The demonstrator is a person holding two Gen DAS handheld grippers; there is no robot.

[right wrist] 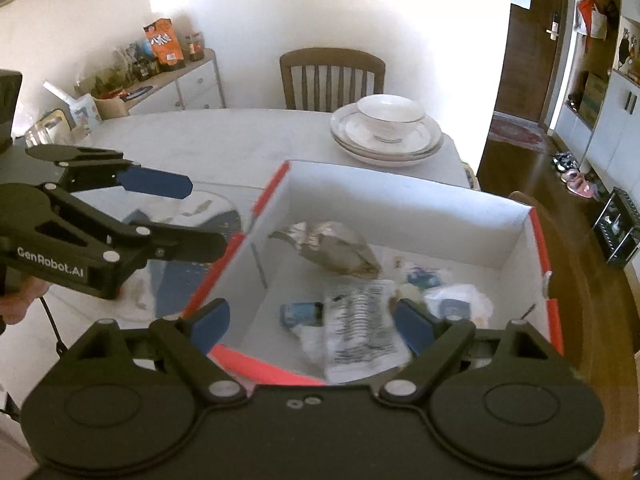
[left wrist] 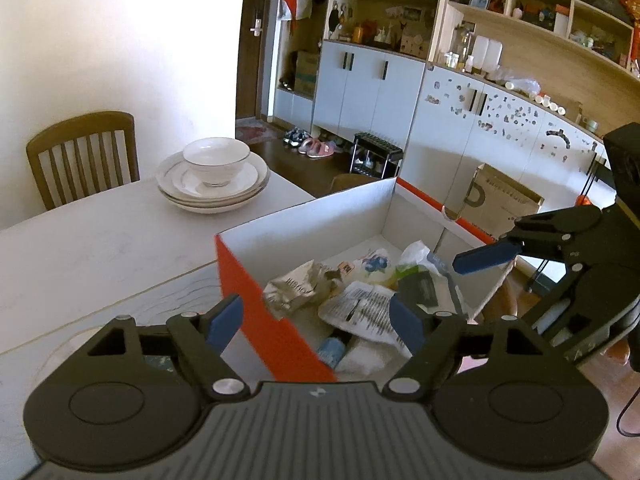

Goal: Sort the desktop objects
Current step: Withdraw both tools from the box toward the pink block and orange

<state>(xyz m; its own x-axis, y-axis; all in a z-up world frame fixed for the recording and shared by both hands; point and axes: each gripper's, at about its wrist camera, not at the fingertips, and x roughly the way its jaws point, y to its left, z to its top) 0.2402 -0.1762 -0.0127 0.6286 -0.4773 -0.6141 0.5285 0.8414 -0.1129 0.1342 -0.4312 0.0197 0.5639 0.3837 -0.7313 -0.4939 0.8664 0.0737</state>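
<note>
A: Surface first, left to right?

B: Pale table; one wooden chair behind it, a stack of plates carrying one bowl, then cabinets along the far wall.

A: Task items?

B: All lying inside the red-and-white box: one crumpled silver wrapper, one small blue bottle, one printed packet. The remaining wrappers are heaped and blurred; I cannot count them.

A: Grippers?

B: Two. Left gripper over the box's near wall, jaws spread, holding nothing. Right gripper above the box interior, jaws likewise apart and empty.
</note>
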